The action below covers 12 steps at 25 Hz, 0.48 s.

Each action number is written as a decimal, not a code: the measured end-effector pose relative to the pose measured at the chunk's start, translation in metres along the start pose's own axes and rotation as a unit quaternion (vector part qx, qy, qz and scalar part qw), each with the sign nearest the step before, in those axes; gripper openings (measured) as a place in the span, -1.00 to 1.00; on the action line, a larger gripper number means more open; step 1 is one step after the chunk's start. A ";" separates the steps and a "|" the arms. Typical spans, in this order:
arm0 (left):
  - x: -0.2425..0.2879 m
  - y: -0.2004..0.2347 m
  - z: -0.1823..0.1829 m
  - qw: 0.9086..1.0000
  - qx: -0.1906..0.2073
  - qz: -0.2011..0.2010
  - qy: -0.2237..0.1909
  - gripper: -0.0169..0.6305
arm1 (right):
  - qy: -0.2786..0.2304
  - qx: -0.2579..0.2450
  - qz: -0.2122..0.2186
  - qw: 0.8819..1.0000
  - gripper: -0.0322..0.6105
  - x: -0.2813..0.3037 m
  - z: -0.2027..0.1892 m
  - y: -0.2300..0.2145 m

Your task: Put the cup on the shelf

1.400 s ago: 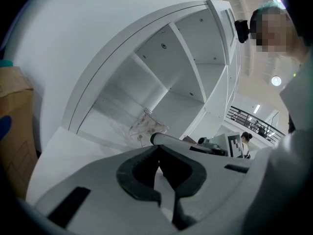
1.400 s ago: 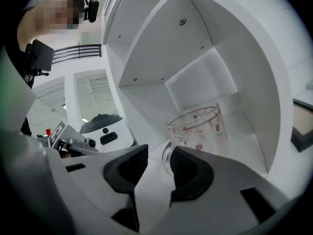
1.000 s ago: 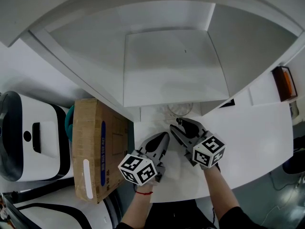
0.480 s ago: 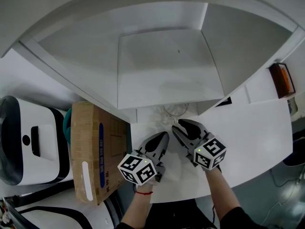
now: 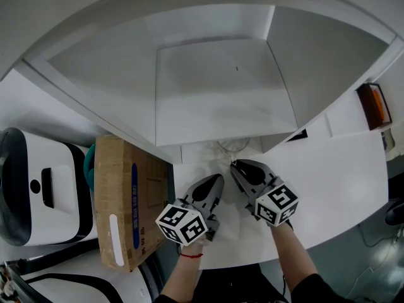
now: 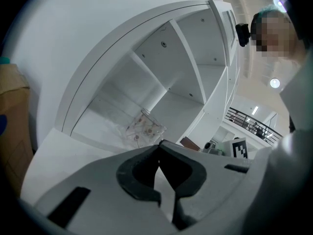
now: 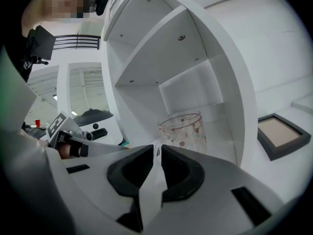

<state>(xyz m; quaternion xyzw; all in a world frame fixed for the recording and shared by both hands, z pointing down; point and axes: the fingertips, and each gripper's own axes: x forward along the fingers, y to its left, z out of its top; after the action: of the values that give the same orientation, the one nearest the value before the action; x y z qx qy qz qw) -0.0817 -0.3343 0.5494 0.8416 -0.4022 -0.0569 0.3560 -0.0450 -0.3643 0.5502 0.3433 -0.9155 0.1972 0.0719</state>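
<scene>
Your right hand-held gripper (image 7: pixel 158 148) has just been closing. Its jaws are now nearly together, with only a thin gap left, and nothing is between them. It holds nothing. The cup (image 7: pixel 182 129) stands upright just in front of this hand-held gripper, a little to its right, and does not touch it. The cup is see-through glass with small red and pink spots. It sits on the bottom board of the white shelf (image 5: pixel 214 87), close to the front edge.

Your left hand-held gripper (image 6: pixel 159 143) is clenched, with its tips touching, and it is empty too. From it, the cup is ahead and a bit to the left, farther off than from the right one. The two hand-held grippers are side by side above the white desk (image 5: pixel 328 169), both pointing toward the shelf.

A brown cardboard box (image 5: pixel 126 201) lies to the left of your left hand-held gripper. A dark picture frame (image 7: pixel 281 133) lies flat on the desk, off to the right of your right hand-held gripper.
</scene>
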 end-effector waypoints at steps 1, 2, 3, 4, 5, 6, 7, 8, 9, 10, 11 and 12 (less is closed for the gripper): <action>0.000 0.000 0.001 1.000 -0.001 0.000 -0.001 -0.93 | 0.000 0.002 -0.001 1.000 -0.75 0.001 0.000 -0.001; 0.000 0.001 0.001 1.000 -0.001 0.000 -0.002 -0.93 | 0.000 0.003 -0.002 1.000 -0.75 0.003 0.001 -0.002; 0.000 0.002 0.002 1.000 -0.002 0.001 -0.002 -0.93 | 0.000 0.003 -0.003 1.000 -0.75 0.004 0.001 -0.003; 0.000 0.002 0.003 1.000 -0.002 0.001 -0.003 -0.93 | 0.001 0.003 -0.004 1.000 -0.75 0.006 0.002 -0.004; 0.000 0.003 0.003 1.000 -0.002 0.002 -0.004 -0.93 | 0.000 0.003 -0.005 1.000 -0.75 0.007 0.003 -0.005; 0.000 0.004 0.004 1.000 -0.003 0.002 -0.005 -0.93 | 0.000 0.003 -0.006 1.000 -0.75 0.009 0.004 -0.006; -0.001 0.004 0.005 1.000 -0.003 0.002 -0.006 -0.93 | 0.000 0.002 -0.007 1.000 -0.75 0.010 0.004 -0.007; -0.001 0.004 0.005 1.000 -0.004 0.002 -0.006 -0.93 | 0.000 0.002 -0.008 1.000 -0.75 0.011 0.005 -0.007; -0.001 0.005 0.005 1.000 -0.005 0.002 -0.006 -0.93 | -0.001 0.002 -0.009 1.000 -0.75 0.012 0.005 -0.008; -0.001 0.005 0.006 1.000 -0.005 0.002 -0.007 -0.93 | 0.000 0.002 -0.010 1.000 -0.75 0.014 0.006 -0.009; -0.001 0.005 0.006 1.000 -0.006 0.002 -0.007 -0.93 | 0.000 0.002 -0.012 1.000 -0.75 0.015 0.006 -0.010; -0.001 0.005 0.007 1.000 -0.006 0.002 -0.007 -0.93 | 0.000 0.002 -0.013 1.000 -0.75 0.016 0.007 -0.011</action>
<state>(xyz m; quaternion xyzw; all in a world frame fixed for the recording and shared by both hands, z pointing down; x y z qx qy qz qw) -0.0885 -0.3398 0.5476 0.8384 -0.4059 -0.0648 0.3580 -0.0495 -0.3844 0.5514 0.3555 -0.9105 0.1982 0.0736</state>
